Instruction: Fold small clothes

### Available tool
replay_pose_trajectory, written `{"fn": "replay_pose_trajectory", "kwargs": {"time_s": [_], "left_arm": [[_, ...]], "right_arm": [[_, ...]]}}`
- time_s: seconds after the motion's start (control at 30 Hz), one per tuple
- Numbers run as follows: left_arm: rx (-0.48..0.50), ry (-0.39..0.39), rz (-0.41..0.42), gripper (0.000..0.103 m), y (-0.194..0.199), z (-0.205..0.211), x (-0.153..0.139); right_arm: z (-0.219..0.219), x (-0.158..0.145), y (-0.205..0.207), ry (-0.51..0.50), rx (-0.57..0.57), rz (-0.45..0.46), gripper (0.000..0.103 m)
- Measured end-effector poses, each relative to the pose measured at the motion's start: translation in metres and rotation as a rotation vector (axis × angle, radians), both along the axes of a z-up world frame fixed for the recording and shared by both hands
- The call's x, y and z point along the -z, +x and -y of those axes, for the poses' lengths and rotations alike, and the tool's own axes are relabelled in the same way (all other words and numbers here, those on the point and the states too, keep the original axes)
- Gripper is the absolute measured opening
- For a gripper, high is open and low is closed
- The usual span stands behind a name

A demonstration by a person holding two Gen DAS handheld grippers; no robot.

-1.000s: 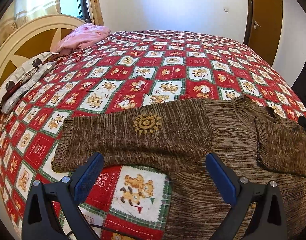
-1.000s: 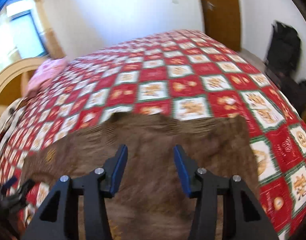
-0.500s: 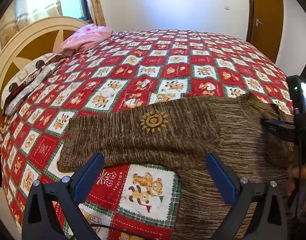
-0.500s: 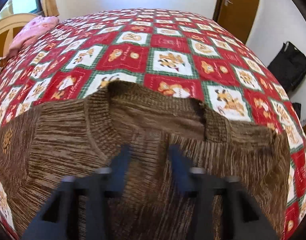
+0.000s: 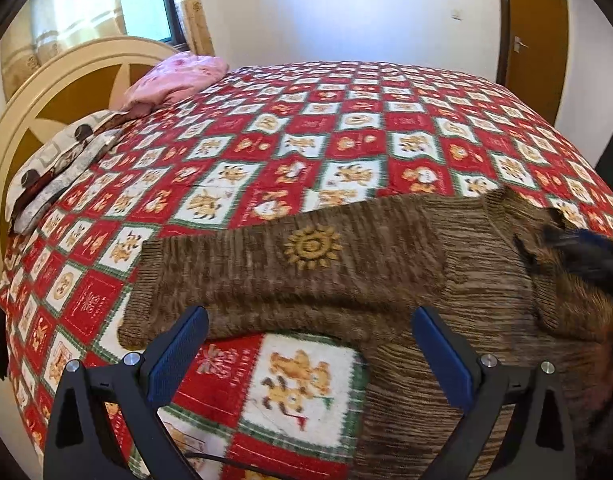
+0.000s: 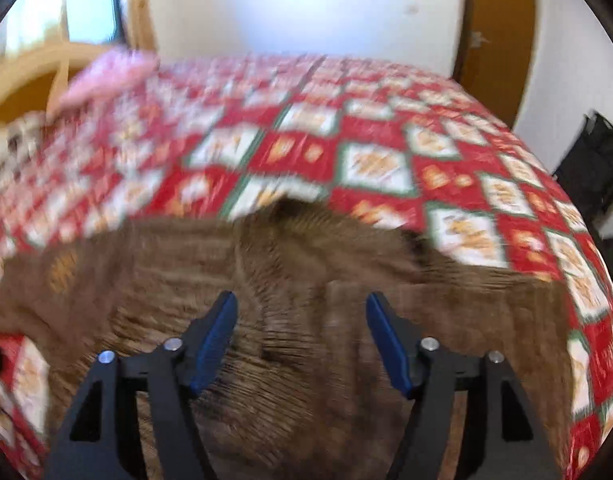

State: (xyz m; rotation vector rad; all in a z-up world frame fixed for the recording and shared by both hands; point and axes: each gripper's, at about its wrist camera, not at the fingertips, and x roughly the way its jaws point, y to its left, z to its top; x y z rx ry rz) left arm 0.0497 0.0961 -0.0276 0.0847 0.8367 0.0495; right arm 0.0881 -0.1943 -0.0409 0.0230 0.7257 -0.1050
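A brown knitted sweater (image 5: 366, 272) lies flat on the bed, one sleeve with a yellow sun motif (image 5: 311, 247) stretched out to the left. My left gripper (image 5: 306, 340) stands open just above the sleeve's near edge, nothing between its blue pads. In the blurred right wrist view the sweater (image 6: 306, 272) fills the lower half. My right gripper (image 6: 300, 340) hovers over the cloth below the collar (image 6: 326, 224), its jaws opening and nothing held between them. Its blurred fingers (image 5: 582, 256) show at the right edge of the left wrist view, over the collar area.
The bed carries a red, white and green patchwork quilt (image 5: 346, 140). A pink pillow (image 5: 178, 80) and a patterned pillow (image 5: 62, 160) lie by the cream headboard (image 5: 66, 76). A dark bag (image 6: 590, 168) stands on the floor at the right, near a brown door (image 5: 534, 40).
My right gripper narrowed over the cloth below the collar, then spread wide again while shifting sideways. The sweater lies much as before. My left gripper has stayed where it was, open.
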Motion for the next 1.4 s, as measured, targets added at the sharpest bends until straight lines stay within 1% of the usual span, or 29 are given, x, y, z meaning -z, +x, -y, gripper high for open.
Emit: {"fn": "replay_pose_trajectory", "kwargs": {"time_s": [0.03,0.07,0.13,0.17,0.2,0.27,0.33,0.4,0.47,0.5,0.53,0.57,0.6,0.7,0.77,0.8,0.87,0.93,0.97,1.0,1.03,1.1,1.17,1.2,1.3,1.4], "left_arm": [[-0.021,-0.002,-0.001,0.102,0.003,-0.01,0.001],[-0.047,0.005,-0.001,0.102,0.005,-0.02,0.002],[-0.123,0.031,-0.004,0.102,0.009,-0.045,0.008],[-0.168,0.032,-0.009,0.102,0.01,-0.06,0.01],[-0.21,0.021,-0.016,0.102,0.01,-0.075,0.013],[-0.299,-0.033,-0.025,0.102,0.009,-0.112,0.018],[-0.38,-0.059,-0.01,0.102,0.006,-0.143,0.018],[-0.417,-0.059,0.025,0.102,0.004,-0.164,0.014],[-0.435,-0.064,0.039,0.102,0.007,-0.178,0.01],[-0.434,-0.089,0.039,0.102,0.011,-0.183,0.009],[-0.429,-0.116,0.039,0.102,0.015,-0.186,0.01],[-0.417,-0.159,0.037,0.102,0.02,-0.188,0.012],[-0.416,-0.189,0.023,0.102,0.026,-0.188,0.016],[-0.43,-0.25,-0.056,0.102,0.041,-0.186,0.037],[-0.436,-0.265,-0.105,0.101,0.044,-0.181,0.05],[-0.432,-0.286,-0.12,0.097,0.044,-0.179,0.056],[-0.435,-0.263,-0.103,0.094,0.041,-0.174,0.058],[-0.438,-0.25,-0.085,0.085,0.038,-0.172,0.058],[-0.437,-0.254,-0.079,0.072,0.038,-0.172,0.058],[-0.43,-0.264,-0.076,0.056,0.039,-0.173,0.058],[-0.421,-0.281,-0.077,0.048,0.039,-0.175,0.058],[-0.4,-0.317,-0.089,0.011,0.041,-0.178,0.059],[-0.374,-0.381,-0.092,0.01,0.043,-0.18,0.06],[-0.371,-0.378,-0.09,0.01,0.045,-0.179,0.058],[-0.337,-0.316,-0.057,0.01,0.047,-0.161,0.041],[-0.256,-0.294,0.003,0.01,0.047,-0.127,0.011]], "right_arm": [[0.01,-0.004,-0.006,-0.001,0.035,0.003,0.069],[0.023,-0.005,-0.013,-0.005,0.08,-0.023,0.067],[0.045,0.004,-0.021,0.025,0.141,-0.101,0.038],[0.055,0.011,-0.027,0.061,0.157,-0.129,0.036],[0.06,0.019,-0.031,0.086,0.163,-0.149,0.035],[0.061,0.036,-0.033,0.065,0.168,-0.186,0.035],[0.054,0.04,-0.033,0.015,0.167,-0.162,0.036],[0.049,0.039,-0.033,-0.021,0.164,-0.154,0.037],[0.046,0.03,-0.037,0.001,0.173,-0.107,0.037],[0.047,0.025,-0.039,0.009,0.17,-0.084,0.037],[0.044,0.019,-0.042,0.009,0.162,-0.062,0.04],[0.04,0.012,-0.045,0.003,0.153,-0.039,0.042],[0.035,0.006,-0.049,-0.005,0.144,-0.018,0.044],[0.02,-0.01,-0.058,-0.006,0.104,0.029,0.049],[0.014,-0.017,-0.066,0.01,0.086,0.049,0.052],[0.01,-0.02,-0.07,0.021,0.079,0.055,0.054],[0.006,-0.023,-0.071,0.04,0.068,0.06,0.055],[0.001,-0.026,-0.073,0.061,0.057,0.059,0.056],[-0.001,-0.026,-0.073,0.069,0.052,0.059,0.056],[-0.003,-0.027,-0.074,0.074,0.052,0.06,0.056],[-0.005,-0.027,-0.074,0.078,0.054,0.063,0.056],[-0.007,-0.026,-0.078,0.084,0.056,0.064,0.056],[-0.006,-0.024,-0.078,0.092,0.063,0.053,0.056],[-0.004,-0.023,-0.079,0.104,0.069,0.045,0.056],[0.004,-0.022,-0.083,0.13,0.089,0.043,0.056],[0.015,-0.026,-0.089,0.149,0.119,0.054,0.056]]}}
